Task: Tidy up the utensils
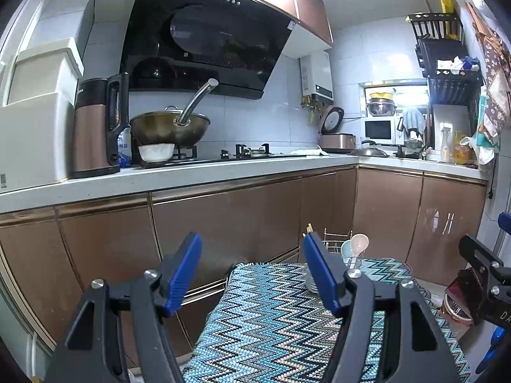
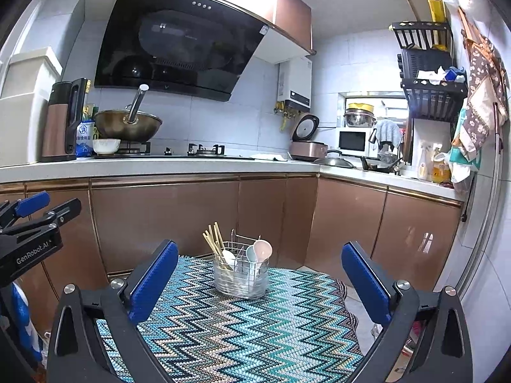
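The left gripper (image 1: 252, 261), black with blue pads, had its jaws spread wide, and nothing was between them. The right gripper (image 2: 260, 269), the same kind, also had its jaws wide apart and held nothing. Both hung low over the near end of a table covered with a blue, teal and white zigzag cloth (image 2: 242, 328).

On the far end of that cloth stood a small silver wire basket (image 2: 240, 276). It was past both grippers and touched neither one. Seen from the right gripper's camera, it sat in the middle between the two blue pads. Seen from the left gripper's camera, the right blue pad hid most of it. Inside the basket, a bunch of light wooden chopsticks (image 2: 213, 239) leaned up on its left side. A white spoon (image 2: 228, 257) sat just beside them. A pale blue spoon (image 2: 250, 253) and a pink spoon (image 2: 262, 249) stood up on the basket's right side, touching each other.

Behind the basket ran a row of shiny brown cupboard doors (image 2: 166, 220) under a white counter (image 2: 159, 166). Up on that counter, far behind and left of the basket, a big metal wok (image 2: 127, 126) with a long handle sat on the stove. A small white bowl (image 2: 106, 146) stood just beside the wok. A brown and black kettle (image 2: 64, 121) stood further left.
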